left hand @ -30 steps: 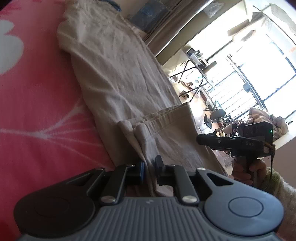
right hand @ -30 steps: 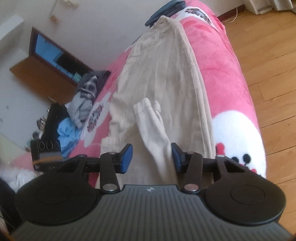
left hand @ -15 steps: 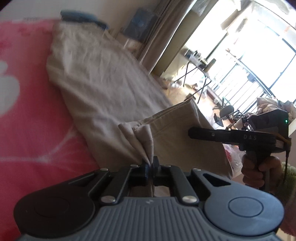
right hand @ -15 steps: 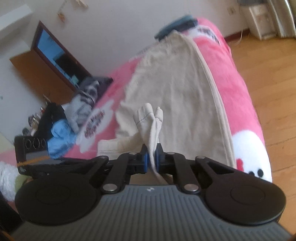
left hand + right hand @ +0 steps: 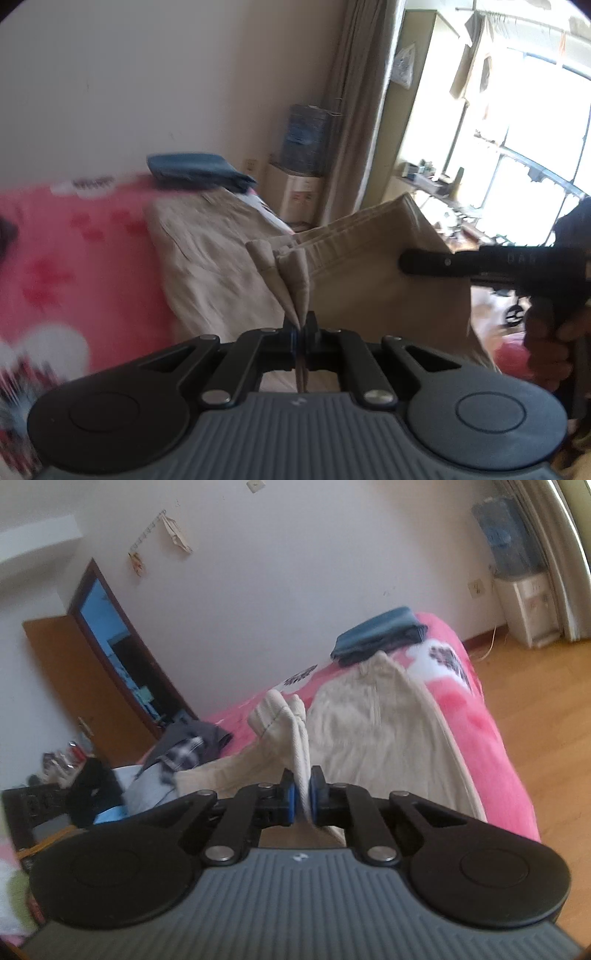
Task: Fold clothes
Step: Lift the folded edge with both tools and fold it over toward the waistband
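Observation:
Beige trousers (image 5: 218,258) lie lengthwise on a pink blanket (image 5: 74,273). My left gripper (image 5: 302,328) is shut on a bunched corner of their near end, which is lifted off the bed. My right gripper (image 5: 302,801) is shut on the other bunched corner of the same end of the trousers (image 5: 376,734). In the left wrist view the right gripper (image 5: 406,261) reaches in from the right, held by a hand (image 5: 550,332), with the raised cloth stretched between the two grippers.
A folded dark blue garment (image 5: 199,171) lies at the far end of the bed by the wall. A pile of loose clothes (image 5: 177,753) sits on the left side of the bed. A water dispenser (image 5: 524,602) stands on the wooden floor (image 5: 546,716) right of the bed.
The right gripper shut on its corner of the trousers. Both grippers then lifted the near end up off the blanket, and both views tilted up toward the far wall.

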`<state>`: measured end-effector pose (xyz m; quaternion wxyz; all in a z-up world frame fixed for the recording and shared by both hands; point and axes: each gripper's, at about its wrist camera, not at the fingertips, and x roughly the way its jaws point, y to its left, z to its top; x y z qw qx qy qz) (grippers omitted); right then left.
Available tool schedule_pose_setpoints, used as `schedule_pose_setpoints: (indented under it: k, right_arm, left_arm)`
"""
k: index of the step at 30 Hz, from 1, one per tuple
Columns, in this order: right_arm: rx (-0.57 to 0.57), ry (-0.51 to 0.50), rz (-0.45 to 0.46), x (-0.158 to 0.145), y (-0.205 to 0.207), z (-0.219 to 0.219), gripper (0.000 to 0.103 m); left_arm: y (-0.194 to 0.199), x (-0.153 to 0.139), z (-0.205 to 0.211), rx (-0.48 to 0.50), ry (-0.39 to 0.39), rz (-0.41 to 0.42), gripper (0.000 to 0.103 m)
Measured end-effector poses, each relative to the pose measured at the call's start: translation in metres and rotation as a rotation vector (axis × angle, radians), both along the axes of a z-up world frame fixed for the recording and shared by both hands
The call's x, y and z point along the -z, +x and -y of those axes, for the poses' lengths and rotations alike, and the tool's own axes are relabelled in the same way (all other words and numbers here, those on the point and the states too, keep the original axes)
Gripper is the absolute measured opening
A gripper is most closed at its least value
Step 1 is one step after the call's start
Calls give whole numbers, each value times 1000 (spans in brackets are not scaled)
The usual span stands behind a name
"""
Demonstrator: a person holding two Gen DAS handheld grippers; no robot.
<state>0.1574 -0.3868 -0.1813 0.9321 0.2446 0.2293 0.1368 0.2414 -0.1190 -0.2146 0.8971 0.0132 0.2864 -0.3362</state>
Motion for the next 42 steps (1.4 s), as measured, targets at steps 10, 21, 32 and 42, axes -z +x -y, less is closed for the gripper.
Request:
schedule_pose_setpoints:
  k: [10, 21, 32, 42]
  right_arm:
    - [-16, -50, 55, -31, 54, -24, 6]
    - [14, 118, -47, -95, 122, 13, 5]
    - [113, -2, -218, -65, 215, -7, 5]
    - [121, -78, -345, 22, 317, -4, 5]
  left_arm:
    - [40, -54, 17, -108, 126, 41, 5]
    - [116, -150, 61, -153, 244, -75, 4]
    - [219, -46, 27, -193, -8, -240, 4]
    - [295, 42, 29, -303, -110, -399, 4]
